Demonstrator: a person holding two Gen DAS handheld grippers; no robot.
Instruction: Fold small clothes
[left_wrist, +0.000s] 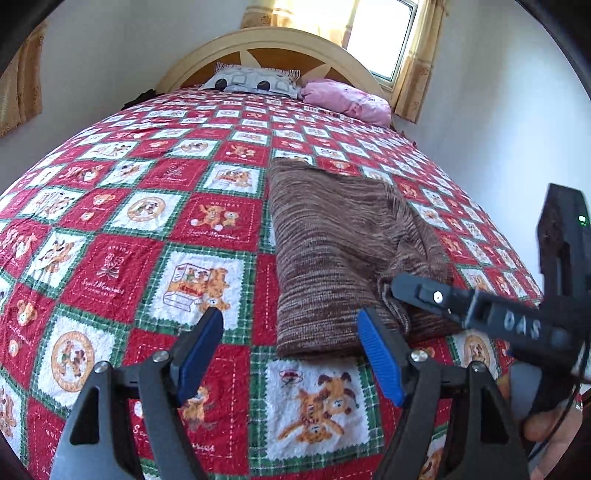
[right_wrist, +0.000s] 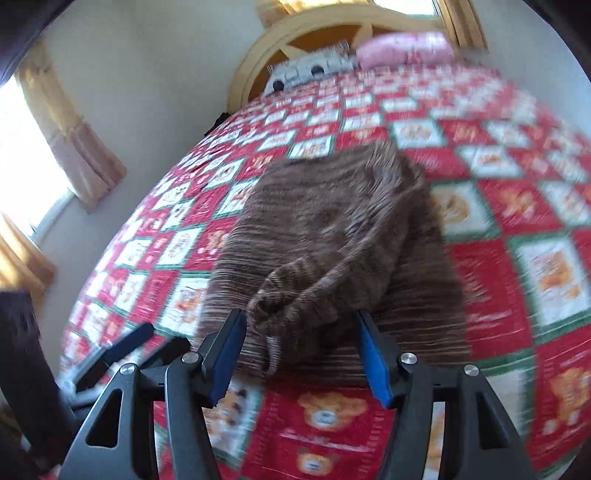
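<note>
Curtains (left_wrist: 22, 74) hang on the far left wall, and a quilt (left_wrist: 122, 229) of red and white squares covers the bed. Left claw (left_wrist: 290, 328) hovers over the quilt's near edge with its blue pads wide apart and nothing between them; one pad (left_wrist: 376, 354) sits just in front of the sweater's near corner. Brown knit sweater (left_wrist: 332, 236) lies folded on the quilt, right of centre, with a sleeve (right_wrist: 314, 280) doubled across its top. Right claw (right_wrist: 299, 347) stands released over the sweater's near edge, the sleeve cuff lying loose between its pads without being pinched. At the headboard (left_wrist: 258, 48) rest a grey pillow (left_wrist: 251, 79) and, to its right, a pink pillow (left_wrist: 343, 99) below the window (left_wrist: 380, 33).
</note>
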